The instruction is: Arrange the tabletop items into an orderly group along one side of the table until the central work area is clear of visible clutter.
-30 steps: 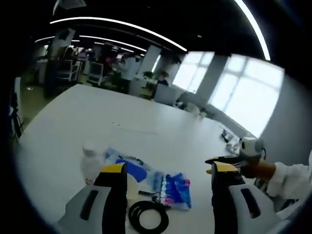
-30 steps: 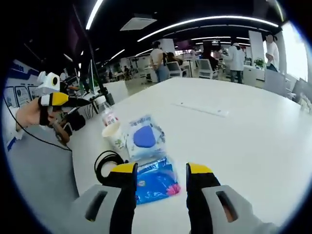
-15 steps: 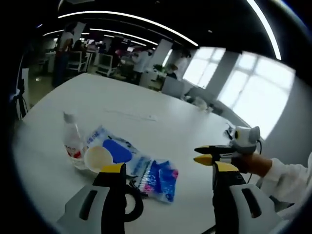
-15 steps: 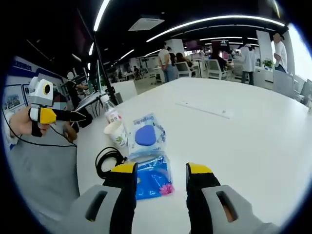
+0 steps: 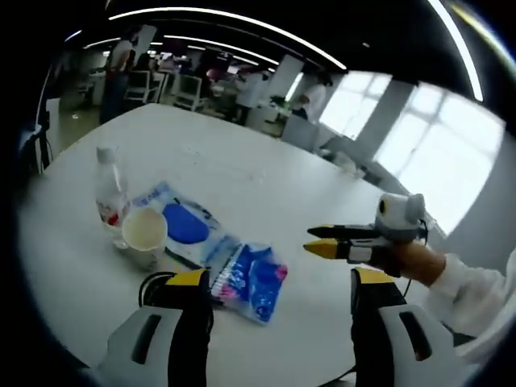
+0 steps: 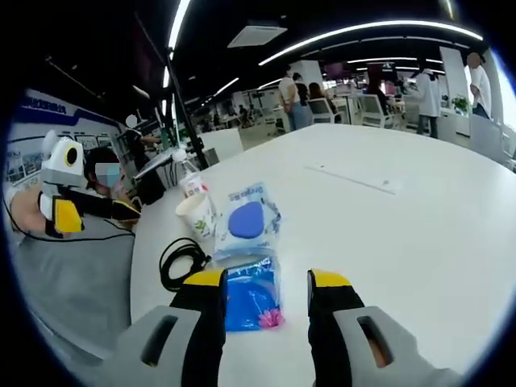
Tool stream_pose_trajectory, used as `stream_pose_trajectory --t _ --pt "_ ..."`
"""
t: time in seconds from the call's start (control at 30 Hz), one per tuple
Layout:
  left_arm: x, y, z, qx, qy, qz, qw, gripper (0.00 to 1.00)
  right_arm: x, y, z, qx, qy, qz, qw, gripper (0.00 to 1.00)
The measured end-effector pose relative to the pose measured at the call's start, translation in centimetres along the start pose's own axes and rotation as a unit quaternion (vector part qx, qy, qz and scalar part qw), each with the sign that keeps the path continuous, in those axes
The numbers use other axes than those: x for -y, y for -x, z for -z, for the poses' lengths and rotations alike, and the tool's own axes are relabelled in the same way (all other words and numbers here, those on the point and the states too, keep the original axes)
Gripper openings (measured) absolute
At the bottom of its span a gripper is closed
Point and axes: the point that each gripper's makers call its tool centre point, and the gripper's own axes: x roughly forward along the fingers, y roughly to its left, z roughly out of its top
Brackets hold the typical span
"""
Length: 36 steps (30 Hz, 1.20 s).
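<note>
The white surface (image 6: 419, 242) is bare across its middle; the task's things already sit in a cluster near one edge. Largest is the clear packet with a blue oval pad (image 6: 246, 219) inside, and touching its near end lies the blue printed packet (image 6: 248, 292), a corner of which seems to rest on the black cable coil (image 5: 149, 282). The coil lies nearest the edge. Beside the first packet stand a paper cup (image 5: 143, 234) and, just behind it, a small water bottle (image 5: 109, 197) with a red label.

Both sets of tongs are released and hold nothing: the left tongs (image 5: 274, 282) hang over the blue packet, and the right tongs (image 6: 266, 282) hover above the same packet.

The risks, as I judge them:
- the open cup could be tipped by a careless sweep
- dragging the blue packet may pull the coil over the edge
- both tongs aim at one packet and could collide
</note>
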Motion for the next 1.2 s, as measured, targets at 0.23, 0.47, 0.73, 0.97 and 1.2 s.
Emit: stream_pose_trajectory --t 0.23,0.47,0.73,0.97,1.2 --pt "-0.7 -2.0 1.7 -0.030 0.003 -0.026 0.9992 0.68 0.3 -0.8 0.7 -0.009 0.002 -0.009 0.9999 0.36" --pt "-2.4 -3.5 6.4 -0.108 -0.050 -0.089 0.9889 0.70 0.1 -1.7 2.7 -0.039 0.023 -0.013 0.9989 0.34" --pt "-3.2 -5.2 8.1 -0.096 0.023 -0.139 0.9854 0.64 0.1 -2.1 3.2 -0.048 0.023 -0.013 0.9985 0.33" --pt "-2.7 -6.8 9.2 -0.094 0.027 -0.148 0.9842 0.55 -0.1 -2.8 3.9 -0.067 0.036 -0.019 0.9969 0.32" --pt "-2.8 -7.7 9.6 -0.103 0.011 -0.152 0.9829 0.46 -0.2 -3.8 4.3 -0.069 0.033 -0.020 0.9969 0.29"
